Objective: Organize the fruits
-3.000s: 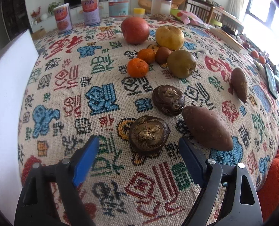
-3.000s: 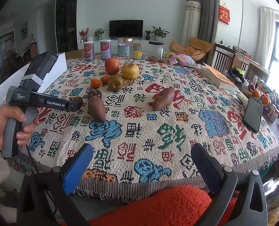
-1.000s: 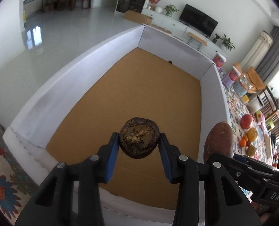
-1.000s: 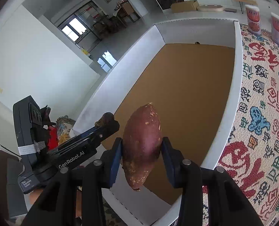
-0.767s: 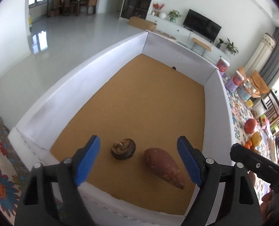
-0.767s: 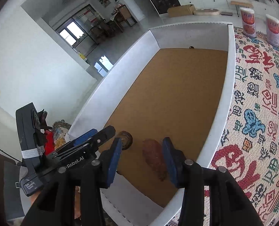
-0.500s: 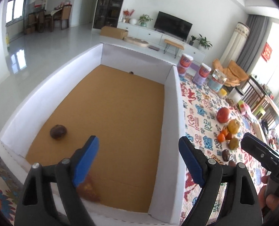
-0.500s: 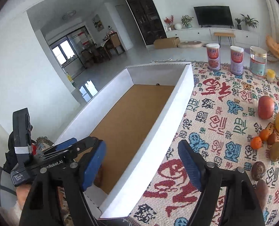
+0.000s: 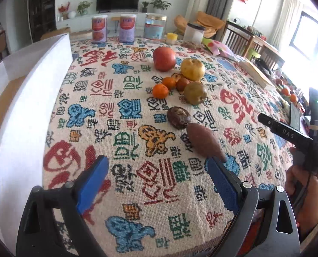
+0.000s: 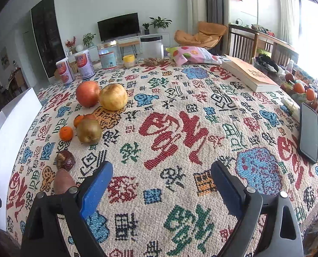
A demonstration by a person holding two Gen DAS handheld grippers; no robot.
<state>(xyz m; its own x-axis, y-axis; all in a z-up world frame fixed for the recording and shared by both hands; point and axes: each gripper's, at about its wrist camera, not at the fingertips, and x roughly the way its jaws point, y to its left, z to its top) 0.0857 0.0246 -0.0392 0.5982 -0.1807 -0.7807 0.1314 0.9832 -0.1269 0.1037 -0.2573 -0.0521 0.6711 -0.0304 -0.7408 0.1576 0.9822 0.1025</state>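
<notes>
On the patterned tablecloth lie a sweet potato (image 9: 205, 142), a dark brown round fruit (image 9: 178, 117), a brown pear (image 9: 195, 93), two small oranges (image 9: 160, 91), a yellow pear (image 9: 192, 69) and a red apple (image 9: 164, 59). The same pile shows in the right wrist view: sweet potato (image 10: 62, 182), dark fruit (image 10: 65, 160), brown pear (image 10: 88, 131), apple (image 10: 87, 93). My left gripper (image 9: 156, 177) is open and empty just in front of the sweet potato. My right gripper (image 10: 161, 182) is open and empty over bare cloth, right of the fruit.
A white-walled cardboard box (image 9: 28, 98) stands along the table's left edge. Cans and jars (image 9: 126, 31) line the far edge. A book (image 10: 250, 76), a snack bag (image 10: 191, 54) and a phone (image 10: 308, 131) lie at the right.
Both grippers have swung from over the box back to the table. The dark fruit and sweet potato dropped earlier stay in the box; both grippers remain open and empty.
</notes>
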